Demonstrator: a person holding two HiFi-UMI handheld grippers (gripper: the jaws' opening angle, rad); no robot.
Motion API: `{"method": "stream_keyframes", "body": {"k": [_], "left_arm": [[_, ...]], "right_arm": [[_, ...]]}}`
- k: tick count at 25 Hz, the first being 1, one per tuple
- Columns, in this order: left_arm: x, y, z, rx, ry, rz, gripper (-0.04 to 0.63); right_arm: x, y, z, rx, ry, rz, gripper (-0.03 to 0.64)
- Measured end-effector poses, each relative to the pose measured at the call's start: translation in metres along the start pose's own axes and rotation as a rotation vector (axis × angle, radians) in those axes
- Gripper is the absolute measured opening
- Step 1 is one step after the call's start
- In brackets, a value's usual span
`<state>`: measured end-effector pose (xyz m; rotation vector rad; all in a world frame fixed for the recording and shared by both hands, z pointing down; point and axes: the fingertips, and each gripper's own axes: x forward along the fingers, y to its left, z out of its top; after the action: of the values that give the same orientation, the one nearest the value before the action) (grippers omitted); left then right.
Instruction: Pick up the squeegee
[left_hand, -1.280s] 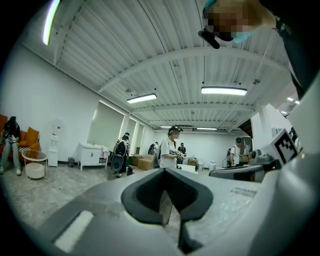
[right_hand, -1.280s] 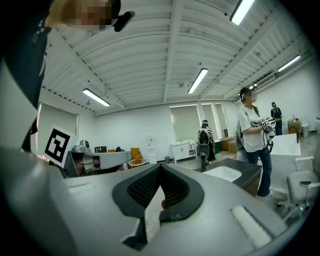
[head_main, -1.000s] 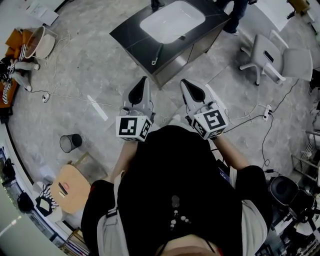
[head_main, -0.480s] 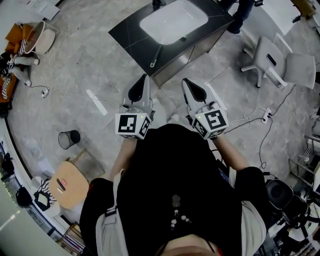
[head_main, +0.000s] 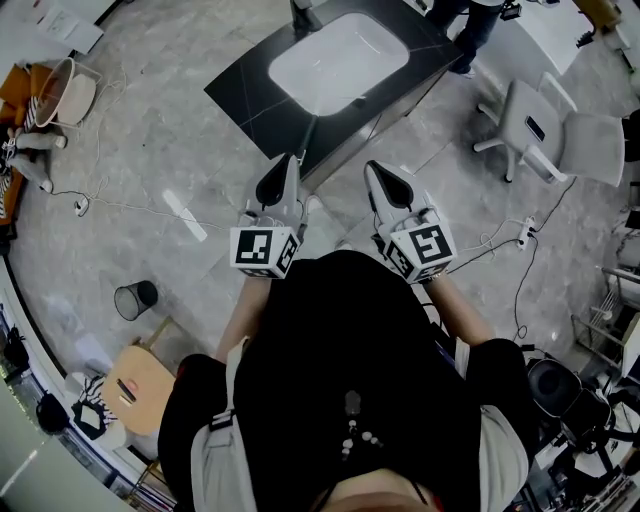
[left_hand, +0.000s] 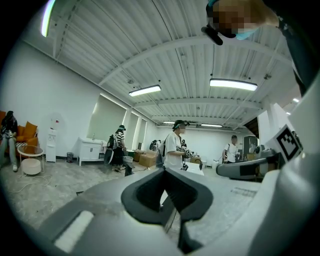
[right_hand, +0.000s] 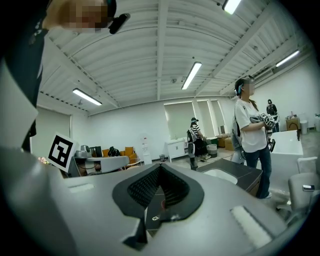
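Approach step imo. Left claw (head_main: 289, 160) & right claw (head_main: 371, 167) are both pressed together, nothing in them. Squeegee (head_main: 311, 130) lies on the dark tabletop (head_main: 242, 85) just ahead of the left claw. Next: spread a claw, come down on the handle.

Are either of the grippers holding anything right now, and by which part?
Nothing is held. The left gripper and the right gripper are both shut and empty.

A dark bench (head_main: 245, 92) is standing on the grey floor (head_main: 150, 150), a white sink (head_main: 335, 60) sitting in it. A squeegee (head_main: 313, 128) is lying near its front edge.
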<state>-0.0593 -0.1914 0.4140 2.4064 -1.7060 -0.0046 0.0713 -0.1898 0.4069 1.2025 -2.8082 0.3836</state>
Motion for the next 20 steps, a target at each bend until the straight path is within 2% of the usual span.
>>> {"method": "stream_keyframes", "body": {"k": [9, 15, 20], "left_arm": [[0.07, 0.044, -0.018, -0.023, 0.065, -0.034, 0.002], [0.103, 0.064, -0.045, -0.061, 0.136, -0.079, 0.002], [0.121, 0.08, -0.071, -0.086, 0.194, -0.08, 0.002]], "right_arm": [[0.068, -0.032, 0.014, 0.0, 0.014, -0.032, 0.002], [0.097, -0.047, 0.018, -0.006, 0.014, -0.074, 0.002], [0.112, -0.049, 0.015, -0.007, 0.019, -0.088, 0.002]]}}
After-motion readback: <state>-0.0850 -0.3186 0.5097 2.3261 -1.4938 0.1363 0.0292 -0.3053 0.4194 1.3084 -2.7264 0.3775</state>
